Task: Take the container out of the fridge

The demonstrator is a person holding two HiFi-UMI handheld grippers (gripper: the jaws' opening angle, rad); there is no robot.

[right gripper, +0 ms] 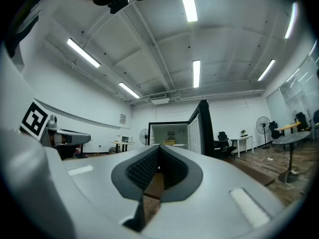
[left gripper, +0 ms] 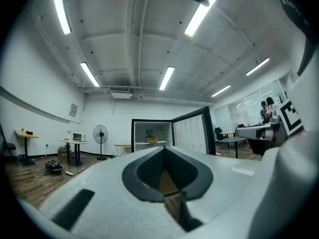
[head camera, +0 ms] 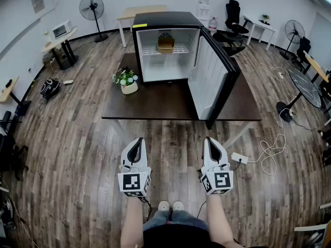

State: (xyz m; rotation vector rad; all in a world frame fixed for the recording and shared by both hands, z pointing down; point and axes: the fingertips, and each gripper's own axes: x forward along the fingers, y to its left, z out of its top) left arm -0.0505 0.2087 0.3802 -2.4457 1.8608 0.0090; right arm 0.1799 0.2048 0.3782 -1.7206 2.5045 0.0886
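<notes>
A small black fridge (head camera: 164, 22) stands on a dark table (head camera: 155, 105) with its door (head camera: 211, 76) swung open to the right. A tan container (head camera: 165, 44) sits on the upper wire shelf inside. Both grippers are held low in front of the table, well short of the fridge. The left gripper (head camera: 135, 143) and the right gripper (head camera: 213, 142) are shut with nothing between their jaws. In the left gripper view the left gripper (left gripper: 164, 148) points at the fridge (left gripper: 151, 133) and the container (left gripper: 152, 140). The right gripper (right gripper: 159, 146) likewise faces the fridge (right gripper: 172, 132) and container (right gripper: 169, 142).
A potted plant (head camera: 126, 80) stands on the table left of the fridge. A power strip (head camera: 239, 157) and white cable lie on the floor at the right. Fans (head camera: 92, 6), desks and office chairs (head camera: 232, 14) line the room's edges.
</notes>
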